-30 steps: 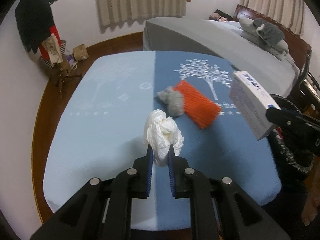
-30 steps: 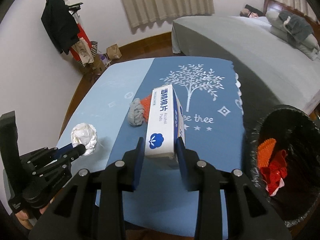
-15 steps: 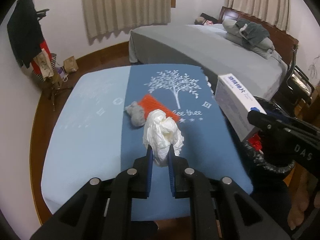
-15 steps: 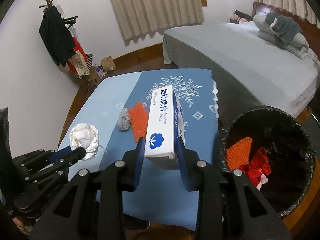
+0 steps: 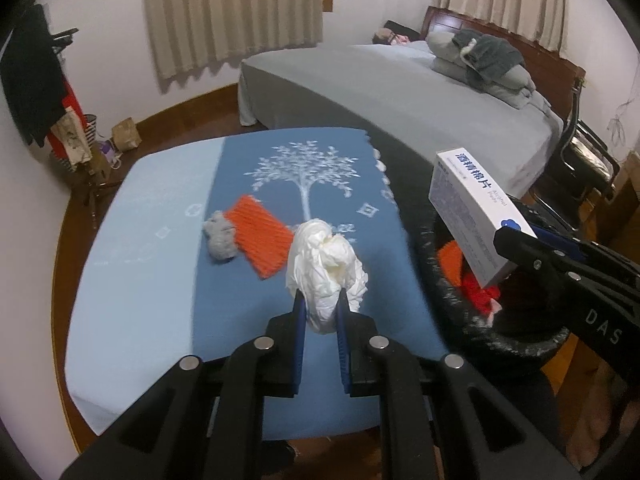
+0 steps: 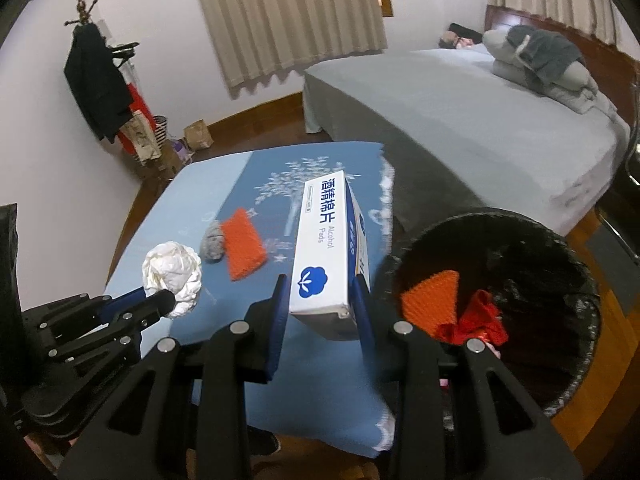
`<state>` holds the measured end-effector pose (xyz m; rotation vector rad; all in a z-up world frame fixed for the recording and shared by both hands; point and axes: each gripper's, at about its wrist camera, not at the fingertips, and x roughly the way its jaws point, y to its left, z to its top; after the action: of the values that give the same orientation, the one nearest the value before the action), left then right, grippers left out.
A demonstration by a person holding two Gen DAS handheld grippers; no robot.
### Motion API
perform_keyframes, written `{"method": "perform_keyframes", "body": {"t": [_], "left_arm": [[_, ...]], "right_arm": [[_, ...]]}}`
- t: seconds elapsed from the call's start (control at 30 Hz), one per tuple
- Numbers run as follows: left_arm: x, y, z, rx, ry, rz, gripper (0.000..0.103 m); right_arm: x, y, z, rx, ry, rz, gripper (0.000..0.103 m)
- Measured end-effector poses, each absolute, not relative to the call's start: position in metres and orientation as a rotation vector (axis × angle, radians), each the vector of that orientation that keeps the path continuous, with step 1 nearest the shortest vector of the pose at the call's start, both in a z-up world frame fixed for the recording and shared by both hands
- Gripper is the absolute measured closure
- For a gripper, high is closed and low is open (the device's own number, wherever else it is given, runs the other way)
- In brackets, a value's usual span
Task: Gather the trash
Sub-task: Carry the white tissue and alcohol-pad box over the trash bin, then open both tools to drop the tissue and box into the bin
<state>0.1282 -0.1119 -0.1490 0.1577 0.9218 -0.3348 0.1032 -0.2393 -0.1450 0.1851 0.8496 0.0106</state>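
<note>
Right wrist view, left to right: my left hand-held gripper [image 6: 170,300] clenched a tissue wad [image 6: 173,272]; grey wad [image 6: 212,245] and orange pad [image 6: 244,249] lay uncollected on the bench [image 6: 320,412]; my right hand-held gripper [image 6: 322,308] gripped the box [image 6: 322,252] beside the partly filled bin [image 6: 576,384].

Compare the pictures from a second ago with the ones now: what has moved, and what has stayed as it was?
Both grippers have carried their loads across the blue cloth towards the black bin. The alcohol pads box in the right gripper is now nearer the bin's rim. The white crumpled paper follows in the left gripper. Both grips held. The orange mesh and grey wad stayed on the cloth.
</note>
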Motion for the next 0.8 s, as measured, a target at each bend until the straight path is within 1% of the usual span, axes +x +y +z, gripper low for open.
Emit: {"method": "perform_keyframes", "body": {"t": [0.33, 0.67, 0.73, 0.8], "left_arm": [[0.125, -0.210, -0.169, 0.217, 0.962, -0.457, 0.088], [0.132, -0.302, -0.196, 0.232, 1.000, -0.608, 0.088], [0.134, -0.315, -0.205, 0.238, 1.024, -0.642, 0.086], [0.138, -0.327, -0.216, 0.256, 1.054, -0.673, 0.081]], "right_arm": [[0.092, -0.330, -0.164, 0.209, 0.879, -0.131, 0.072], [0.087, -0.410, -0.212, 0.275, 0.946, -0.257, 0.072], [0.089, -0.418, -0.220, 0.288, 0.955, -0.261, 0.071], [0.092, -0.426, -0.229, 0.299, 0.979, -0.258, 0.069]]}}
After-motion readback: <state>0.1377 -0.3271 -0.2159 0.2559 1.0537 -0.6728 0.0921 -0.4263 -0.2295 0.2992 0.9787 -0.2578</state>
